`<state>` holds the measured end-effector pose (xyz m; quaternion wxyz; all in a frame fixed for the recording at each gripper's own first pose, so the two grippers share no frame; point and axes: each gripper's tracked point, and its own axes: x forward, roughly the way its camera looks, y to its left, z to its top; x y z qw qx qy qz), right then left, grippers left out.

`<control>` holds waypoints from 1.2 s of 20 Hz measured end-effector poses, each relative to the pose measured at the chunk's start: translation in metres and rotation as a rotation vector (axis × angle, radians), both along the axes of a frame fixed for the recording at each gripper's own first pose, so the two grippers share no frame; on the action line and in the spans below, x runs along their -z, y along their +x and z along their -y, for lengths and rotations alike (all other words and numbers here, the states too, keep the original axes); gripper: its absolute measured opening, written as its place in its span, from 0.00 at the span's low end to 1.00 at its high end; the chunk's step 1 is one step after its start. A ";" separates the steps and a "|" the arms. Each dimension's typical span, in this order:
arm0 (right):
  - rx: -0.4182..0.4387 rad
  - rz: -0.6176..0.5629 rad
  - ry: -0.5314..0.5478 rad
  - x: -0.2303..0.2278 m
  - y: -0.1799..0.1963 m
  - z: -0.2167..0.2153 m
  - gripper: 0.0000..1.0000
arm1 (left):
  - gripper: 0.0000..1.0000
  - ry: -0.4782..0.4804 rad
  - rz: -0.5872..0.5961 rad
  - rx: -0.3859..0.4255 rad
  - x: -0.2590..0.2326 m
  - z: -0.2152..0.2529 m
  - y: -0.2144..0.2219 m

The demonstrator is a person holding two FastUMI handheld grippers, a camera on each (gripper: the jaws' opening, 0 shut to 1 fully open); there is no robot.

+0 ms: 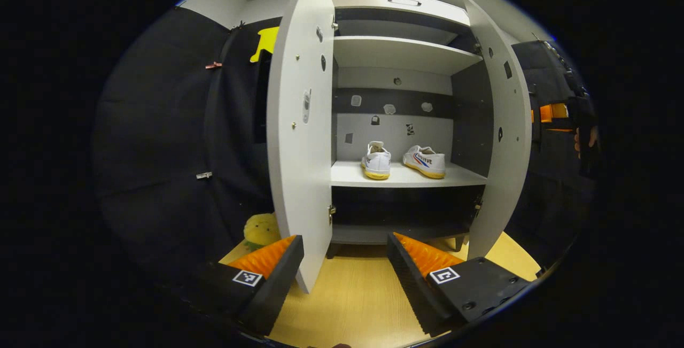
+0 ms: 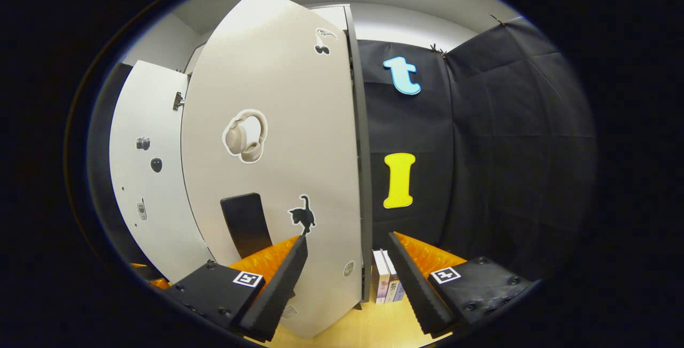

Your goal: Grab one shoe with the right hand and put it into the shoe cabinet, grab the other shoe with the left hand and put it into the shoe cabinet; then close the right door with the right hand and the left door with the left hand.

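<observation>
Two white shoes with yellow soles stand side by side on the cabinet's middle shelf [image 1: 406, 176]: one shoe [image 1: 377, 161] heel-on, the other shoe [image 1: 426, 161] angled. Both doors stand open. The left door [image 1: 299, 123] has its lower edge between the spread fingers of my left gripper [image 1: 344, 238], which is open and holds nothing. In the right gripper view, my right gripper [image 2: 348, 237] is open, close to the outer face of the right door [image 2: 288, 166], beside its black handle [image 2: 246, 225]. I cannot tell whether it touches the door.
The right door [image 1: 499, 123] shows its inner face, and past it a hand with the other gripper [image 1: 585, 134]. A yellow soft toy [image 1: 260, 229] lies on the wooden floor [image 1: 363, 294] left of the cabinet. Books [image 2: 386, 284] stand by the cabinet's right side.
</observation>
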<state>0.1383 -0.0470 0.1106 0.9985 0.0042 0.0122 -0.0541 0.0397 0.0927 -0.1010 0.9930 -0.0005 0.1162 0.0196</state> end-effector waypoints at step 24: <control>-0.118 -0.067 0.069 0.083 -0.049 -0.107 0.98 | 0.98 0.026 0.088 -0.096 -0.058 -0.142 -0.012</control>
